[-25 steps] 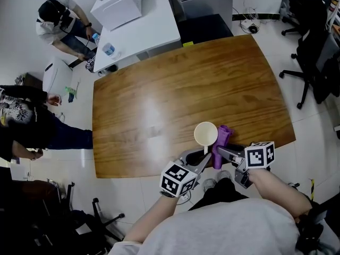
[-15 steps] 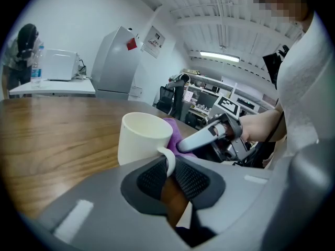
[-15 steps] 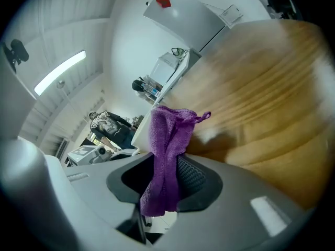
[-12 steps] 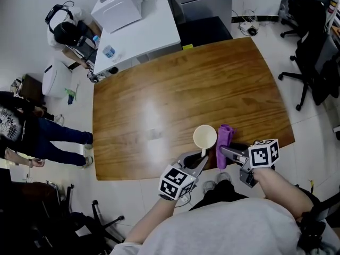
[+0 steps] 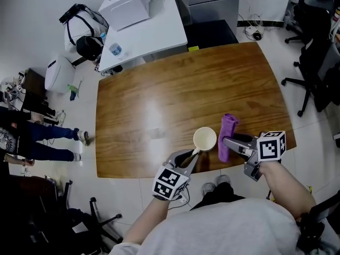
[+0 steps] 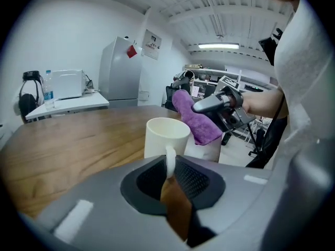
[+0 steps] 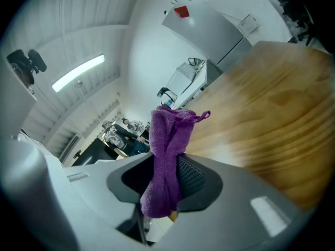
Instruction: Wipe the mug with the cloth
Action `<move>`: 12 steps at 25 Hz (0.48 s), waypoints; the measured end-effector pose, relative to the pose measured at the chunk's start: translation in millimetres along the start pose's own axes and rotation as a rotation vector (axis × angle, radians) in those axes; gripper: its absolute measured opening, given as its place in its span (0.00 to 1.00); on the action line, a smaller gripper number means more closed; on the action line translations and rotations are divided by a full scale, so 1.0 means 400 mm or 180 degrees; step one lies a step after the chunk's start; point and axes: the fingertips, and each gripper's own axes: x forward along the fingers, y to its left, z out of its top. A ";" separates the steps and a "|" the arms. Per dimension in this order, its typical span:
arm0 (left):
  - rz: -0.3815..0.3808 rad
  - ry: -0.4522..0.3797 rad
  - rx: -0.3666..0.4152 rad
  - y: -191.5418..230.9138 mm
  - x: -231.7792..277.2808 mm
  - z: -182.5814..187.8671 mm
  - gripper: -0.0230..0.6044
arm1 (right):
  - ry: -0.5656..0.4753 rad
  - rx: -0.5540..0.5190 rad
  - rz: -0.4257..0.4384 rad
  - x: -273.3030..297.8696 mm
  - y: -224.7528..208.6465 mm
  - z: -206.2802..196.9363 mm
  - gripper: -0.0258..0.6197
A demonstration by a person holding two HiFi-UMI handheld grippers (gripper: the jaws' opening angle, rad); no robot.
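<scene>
A cream mug (image 5: 204,139) stands upright near the front edge of the wooden table (image 5: 175,94). My left gripper (image 5: 193,154) is shut on its handle; in the left gripper view the handle (image 6: 169,161) sits between the jaws, with the mug body (image 6: 165,135) just beyond. My right gripper (image 5: 226,142) is shut on a bunched purple cloth (image 5: 228,134), held upright a little to the right of the mug and apart from it. In the right gripper view the cloth (image 7: 167,150) fills the jaws (image 7: 166,178). From the left gripper view the cloth (image 6: 196,120) hangs behind the mug.
A white side table (image 5: 149,31) with a white box (image 5: 125,4) and a water bottle (image 5: 116,49) stands behind the wooden table. Office chairs (image 5: 313,62) are at the right. People's legs (image 5: 37,139) and bags are at the left.
The right gripper has carried the cloth to the right, off the mug's side, leaving a gap. The left gripper still holds the handle. People at the left have moved.
</scene>
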 end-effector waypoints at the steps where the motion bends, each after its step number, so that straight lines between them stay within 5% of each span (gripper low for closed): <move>1: 0.0014 -0.0008 -0.0002 0.005 -0.003 0.002 0.11 | 0.0013 0.0021 0.0025 0.009 0.001 -0.001 0.25; 7: 0.0009 -0.0023 0.0002 0.018 -0.004 -0.004 0.11 | 0.0136 0.0234 0.0057 0.061 -0.037 -0.034 0.25; 12: 0.0001 -0.0057 -0.0008 0.025 -0.005 -0.007 0.11 | 0.0428 0.0211 -0.0173 0.085 -0.093 -0.072 0.25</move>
